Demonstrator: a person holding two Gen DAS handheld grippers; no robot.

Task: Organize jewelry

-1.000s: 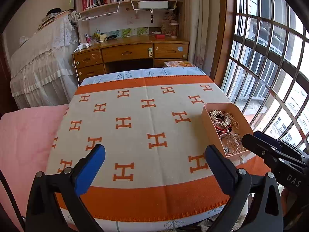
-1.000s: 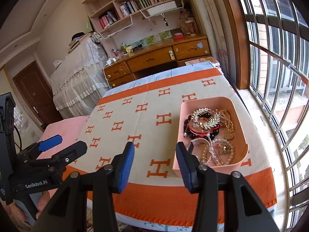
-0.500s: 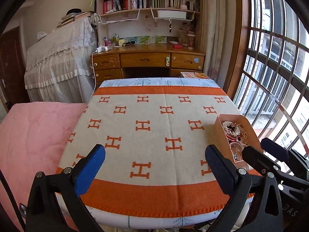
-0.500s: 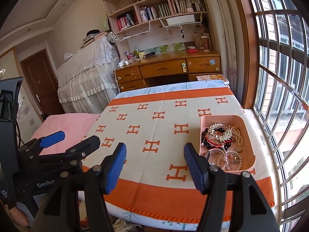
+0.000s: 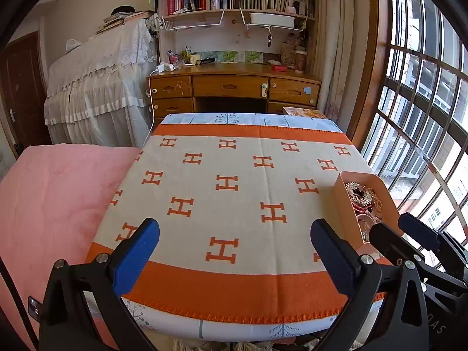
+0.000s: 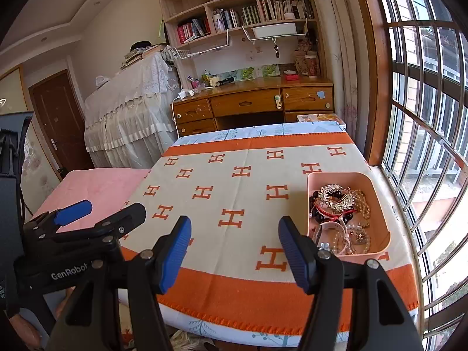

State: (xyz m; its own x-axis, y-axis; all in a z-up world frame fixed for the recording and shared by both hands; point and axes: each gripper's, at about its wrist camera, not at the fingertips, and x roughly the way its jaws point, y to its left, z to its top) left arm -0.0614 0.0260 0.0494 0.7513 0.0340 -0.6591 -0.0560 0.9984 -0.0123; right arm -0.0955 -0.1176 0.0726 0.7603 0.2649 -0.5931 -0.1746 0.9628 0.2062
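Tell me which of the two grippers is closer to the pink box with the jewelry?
The right gripper. The pink box sits just beside its right-hand finger, while the left gripper hangs over the blanket, further from the window side.

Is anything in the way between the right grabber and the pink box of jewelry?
Nothing visible. The right gripper is open, and only bare blanket lies between it and the pink box. The jewelry sits uncovered.

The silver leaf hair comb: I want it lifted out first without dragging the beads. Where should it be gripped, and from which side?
Probably from above, with the right gripper, closing across the silver leaf hair comb at its narrow leafy band. It lies flat atop the pile in the pink tray, whose walls block a sideways approach.
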